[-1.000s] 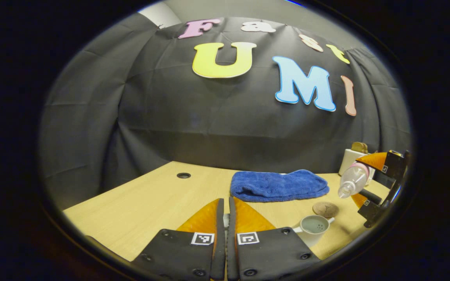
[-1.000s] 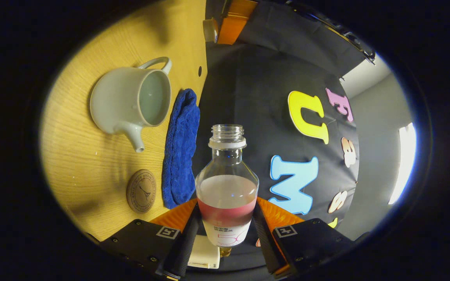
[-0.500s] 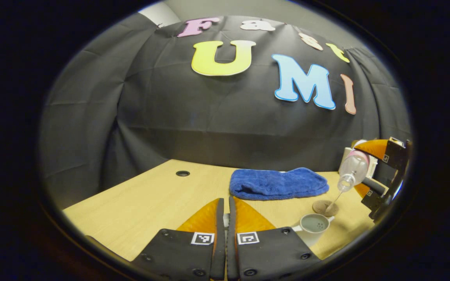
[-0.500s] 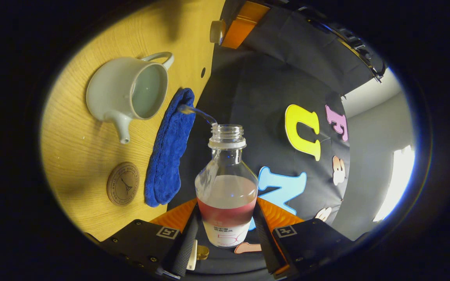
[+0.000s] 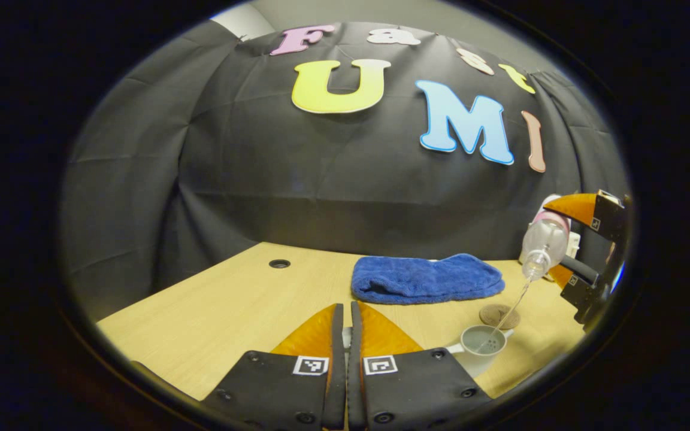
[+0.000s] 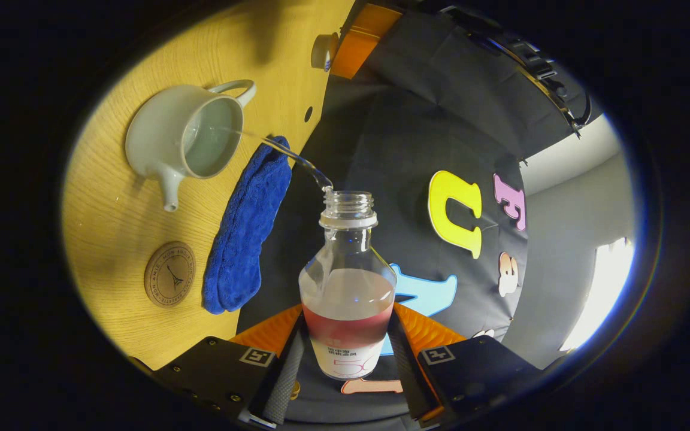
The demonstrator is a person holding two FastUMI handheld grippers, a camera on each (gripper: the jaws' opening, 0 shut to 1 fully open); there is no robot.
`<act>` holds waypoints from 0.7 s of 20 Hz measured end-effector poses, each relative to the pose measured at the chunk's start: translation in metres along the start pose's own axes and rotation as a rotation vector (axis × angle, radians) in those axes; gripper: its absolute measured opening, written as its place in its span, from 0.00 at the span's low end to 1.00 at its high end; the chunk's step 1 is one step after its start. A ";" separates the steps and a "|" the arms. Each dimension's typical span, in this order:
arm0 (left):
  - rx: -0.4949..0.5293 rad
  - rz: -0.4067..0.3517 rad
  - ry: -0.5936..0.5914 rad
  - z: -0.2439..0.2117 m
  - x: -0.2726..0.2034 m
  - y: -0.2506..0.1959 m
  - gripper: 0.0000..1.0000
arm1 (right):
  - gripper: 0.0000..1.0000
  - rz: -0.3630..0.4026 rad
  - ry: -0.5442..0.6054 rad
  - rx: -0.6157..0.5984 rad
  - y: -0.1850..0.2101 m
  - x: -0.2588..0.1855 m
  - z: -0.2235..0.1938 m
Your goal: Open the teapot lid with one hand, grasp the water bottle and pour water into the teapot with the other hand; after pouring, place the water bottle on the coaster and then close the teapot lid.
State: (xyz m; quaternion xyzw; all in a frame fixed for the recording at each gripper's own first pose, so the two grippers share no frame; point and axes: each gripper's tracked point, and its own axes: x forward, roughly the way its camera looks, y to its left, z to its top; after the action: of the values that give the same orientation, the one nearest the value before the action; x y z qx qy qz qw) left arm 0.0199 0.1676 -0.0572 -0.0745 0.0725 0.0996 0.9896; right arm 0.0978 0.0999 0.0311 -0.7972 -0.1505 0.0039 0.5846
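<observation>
My right gripper (image 6: 348, 317) is shut on the clear water bottle (image 6: 348, 281), which is uncapped, partly full and tilted. A thin stream runs from its mouth into the open pale teapot (image 6: 153, 134) on the table. In the left gripper view the bottle (image 5: 541, 242) hangs above and right of the teapot (image 5: 480, 347), held by the right gripper (image 5: 560, 239). The round coaster (image 6: 169, 282) lies bare beside the teapot's spout. My left gripper (image 5: 347, 311) is shut, and the right gripper view shows it (image 6: 345, 48) holding the small teapot lid (image 6: 323, 51) above the table.
A folded blue towel (image 5: 426, 278) lies behind the teapot and coaster (image 5: 498, 314). A cable hole (image 5: 279, 263) sits in the wooden table (image 5: 231, 311) at the back left. A white box (image 5: 572, 242) stands behind the bottle near the cloth wall.
The bottle has risen and tipped further. A stream that began half a second ago now falls into the teapot's opening. The left gripper has stayed put with the lid.
</observation>
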 end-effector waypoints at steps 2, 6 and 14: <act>-0.001 -0.001 0.003 0.000 0.001 0.000 0.07 | 0.73 -0.010 -0.003 -0.009 -0.006 0.000 -0.001; 0.002 -0.004 0.011 -0.003 0.001 -0.001 0.07 | 0.73 -0.021 -0.008 -0.028 -0.013 0.002 -0.006; 0.005 -0.006 0.021 -0.005 0.003 -0.003 0.08 | 0.73 -0.043 -0.011 -0.059 -0.027 0.007 -0.015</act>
State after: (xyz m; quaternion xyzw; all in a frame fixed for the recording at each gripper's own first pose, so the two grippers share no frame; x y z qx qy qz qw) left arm 0.0228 0.1646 -0.0622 -0.0733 0.0829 0.0956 0.9893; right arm 0.1006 0.0949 0.0619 -0.8108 -0.1708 -0.0089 0.5598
